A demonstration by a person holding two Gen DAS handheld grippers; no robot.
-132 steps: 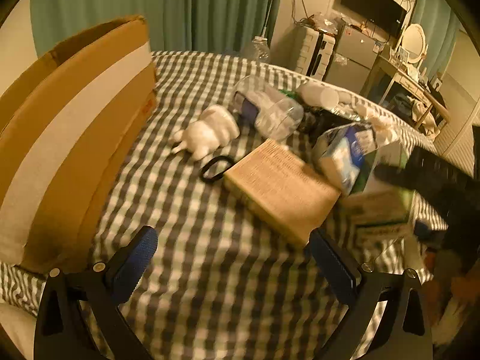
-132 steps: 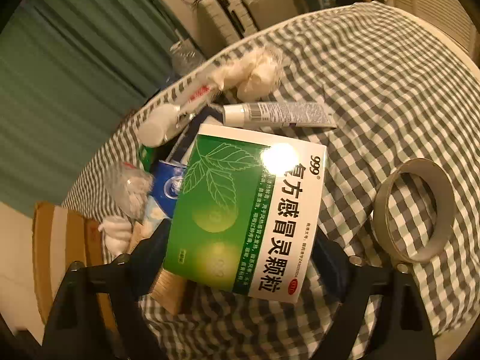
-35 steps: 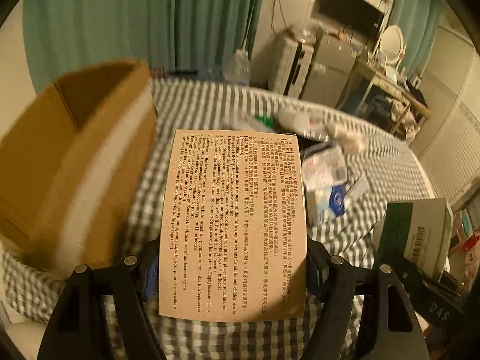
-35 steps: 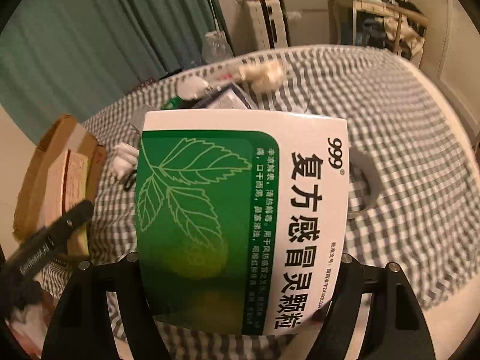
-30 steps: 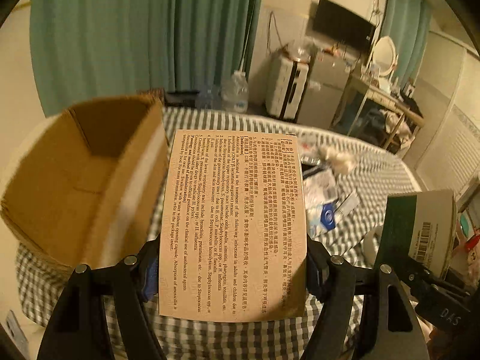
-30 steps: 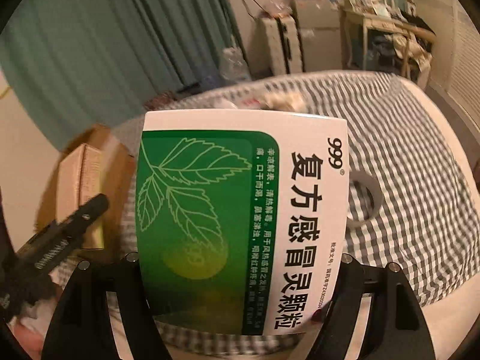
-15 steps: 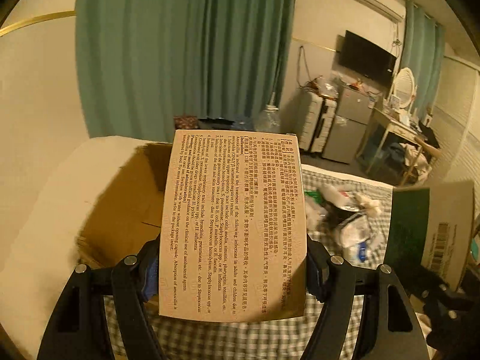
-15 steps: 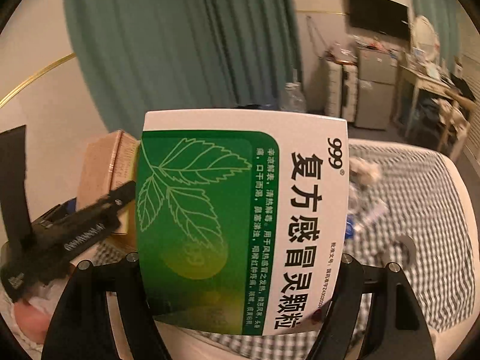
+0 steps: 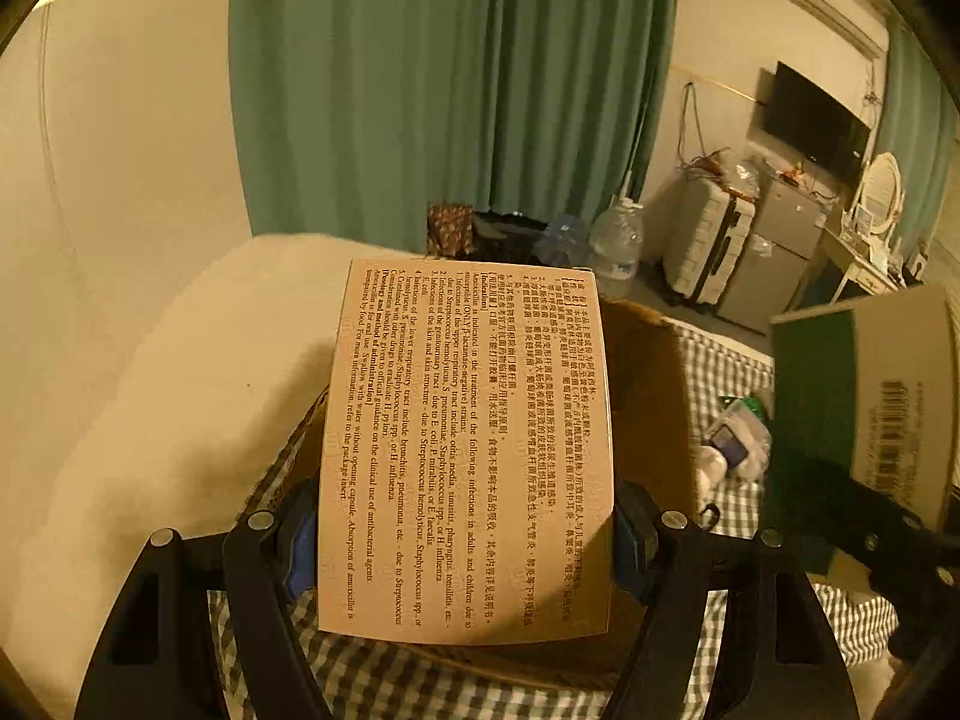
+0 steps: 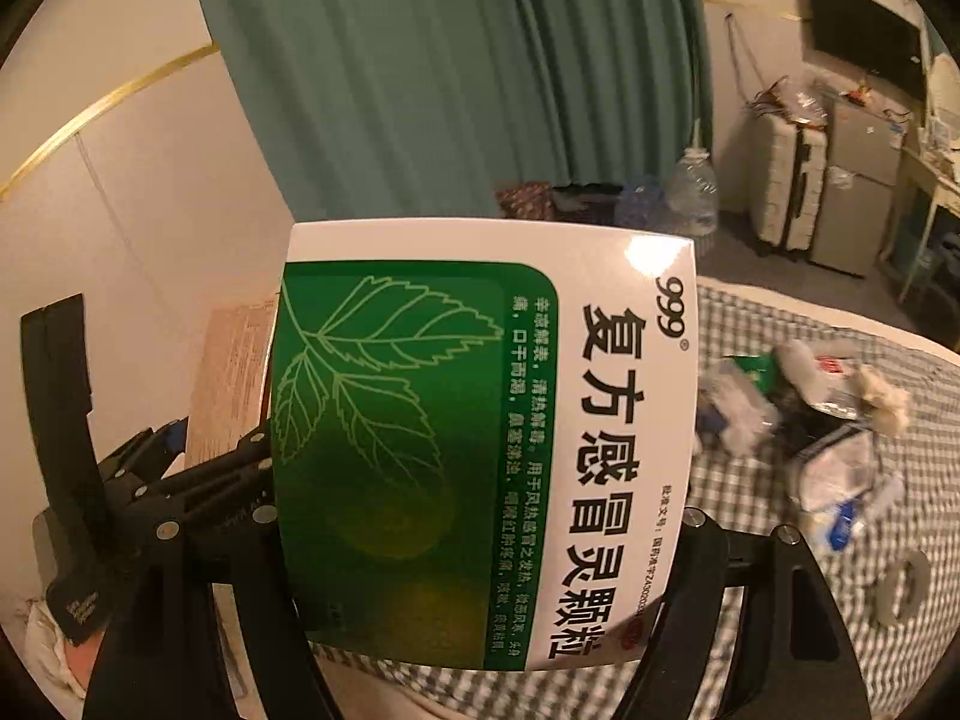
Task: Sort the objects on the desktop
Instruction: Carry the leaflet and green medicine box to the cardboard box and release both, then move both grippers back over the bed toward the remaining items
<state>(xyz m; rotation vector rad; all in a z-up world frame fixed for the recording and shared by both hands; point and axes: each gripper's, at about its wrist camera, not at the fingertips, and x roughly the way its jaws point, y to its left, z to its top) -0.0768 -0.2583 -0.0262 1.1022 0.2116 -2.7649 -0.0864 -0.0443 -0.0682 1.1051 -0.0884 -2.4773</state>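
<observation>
My left gripper point(image 9: 465, 534) is shut on a tan medicine box point(image 9: 468, 450) printed with small text, held upright above the open cardboard box point(image 9: 645, 396). My right gripper point(image 10: 480, 546) is shut on a green and white medicine box point(image 10: 486, 438) with a leaf drawing. That green box also shows at the right of the left wrist view point(image 9: 864, 396). The tan box point(image 10: 231, 378) and the left gripper's body show at the left of the right wrist view.
A checked cloth point(image 10: 840, 630) covers the surface. A heap of small packets and bottles point(image 10: 798, 420) lies on it, with a tape roll point(image 10: 900, 591) near its edge. A cream wall and green curtain point(image 9: 444, 90) stand behind.
Both grippers have risen and swung left with their boxes. The cardboard box now sits directly behind the tan box, and the heap of items has slid to the right.
</observation>
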